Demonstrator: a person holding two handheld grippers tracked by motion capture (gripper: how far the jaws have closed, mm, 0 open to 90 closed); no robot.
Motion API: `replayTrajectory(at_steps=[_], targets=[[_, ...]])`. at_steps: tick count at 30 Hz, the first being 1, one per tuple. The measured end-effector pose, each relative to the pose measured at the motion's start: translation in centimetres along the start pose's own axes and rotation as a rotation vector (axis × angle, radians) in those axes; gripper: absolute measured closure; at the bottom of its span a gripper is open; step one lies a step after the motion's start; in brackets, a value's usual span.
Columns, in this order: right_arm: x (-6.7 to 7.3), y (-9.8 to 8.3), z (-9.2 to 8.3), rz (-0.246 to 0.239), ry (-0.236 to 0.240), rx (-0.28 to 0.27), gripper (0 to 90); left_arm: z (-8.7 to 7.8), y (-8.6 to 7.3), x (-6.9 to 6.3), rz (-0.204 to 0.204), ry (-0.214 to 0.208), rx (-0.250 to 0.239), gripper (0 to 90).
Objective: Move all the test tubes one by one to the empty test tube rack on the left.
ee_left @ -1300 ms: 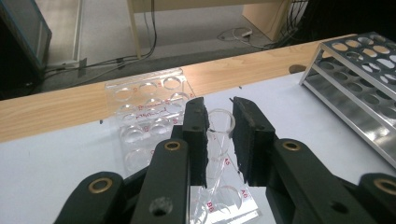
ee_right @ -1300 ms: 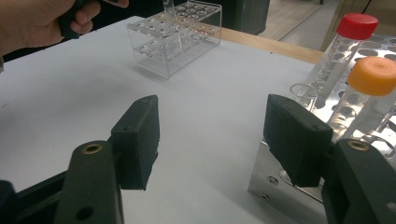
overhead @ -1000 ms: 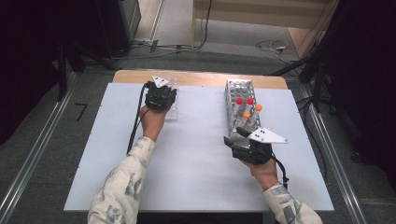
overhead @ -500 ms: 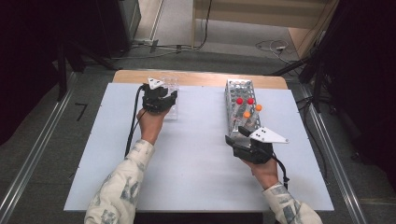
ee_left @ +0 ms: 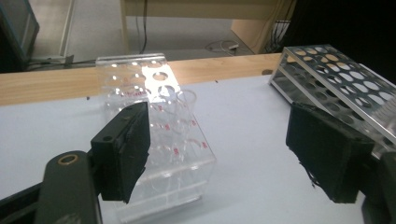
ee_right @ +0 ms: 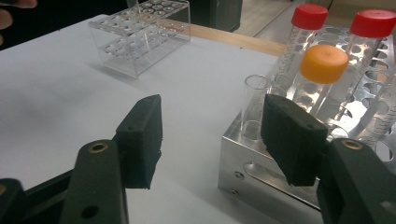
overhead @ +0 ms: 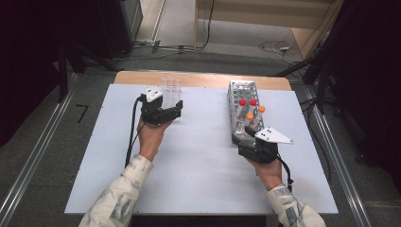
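Note:
A clear acrylic rack [overhead: 171,87] [ee_left: 154,116] stands at the table's far left, with a clear uncapped tube [ee_left: 186,99] in one of its holes. My left gripper [overhead: 164,112] [ee_left: 229,154] sits just short of it; its jaws have just been opening and nothing is between them. A metal rack [overhead: 238,124] [ee_right: 280,177] holds red-capped tubes [overhead: 242,102] [ee_right: 309,16] and orange-capped tubes [overhead: 261,109] [ee_right: 323,63]. My right gripper [overhead: 249,140] [ee_right: 217,140] is open at its near end. Its jaws have just been closing a little around an uncapped tube [ee_right: 254,100], without pressing it.
The white tabletop [overhead: 198,161] stretches between the two racks, with a wooden strip [overhead: 203,79] along its far edge. The metal rack [ee_left: 336,79] lies to the right in the left gripper view, and the clear rack [ee_right: 140,37] far left in the right gripper view.
My left gripper has drawn back from the clear rack toward the person, and its jaws have opened. The right hand has stayed at the metal rack's near end.

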State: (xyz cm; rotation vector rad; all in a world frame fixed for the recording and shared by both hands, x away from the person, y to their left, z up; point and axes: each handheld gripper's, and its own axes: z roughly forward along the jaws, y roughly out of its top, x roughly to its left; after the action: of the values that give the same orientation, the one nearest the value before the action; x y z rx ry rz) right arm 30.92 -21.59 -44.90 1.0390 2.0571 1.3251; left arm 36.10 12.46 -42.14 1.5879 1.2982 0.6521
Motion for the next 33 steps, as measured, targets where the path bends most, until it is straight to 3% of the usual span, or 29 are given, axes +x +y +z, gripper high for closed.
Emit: replayTrajectory(at_steps=[14, 33], targets=[[-0.9, -0.4, 1.6, 0.033, -0.077, 0.013, 56.4, -1.5, -1.7, -0.8, 0.015, -0.056, 0.001, 21.2], [-1.2, -0.8, 2.9, 0.025, -0.118, 0.009, 72.6, -1.8, -2.0, -2.2, 0.039, -0.101, 0.003, 21.5]])
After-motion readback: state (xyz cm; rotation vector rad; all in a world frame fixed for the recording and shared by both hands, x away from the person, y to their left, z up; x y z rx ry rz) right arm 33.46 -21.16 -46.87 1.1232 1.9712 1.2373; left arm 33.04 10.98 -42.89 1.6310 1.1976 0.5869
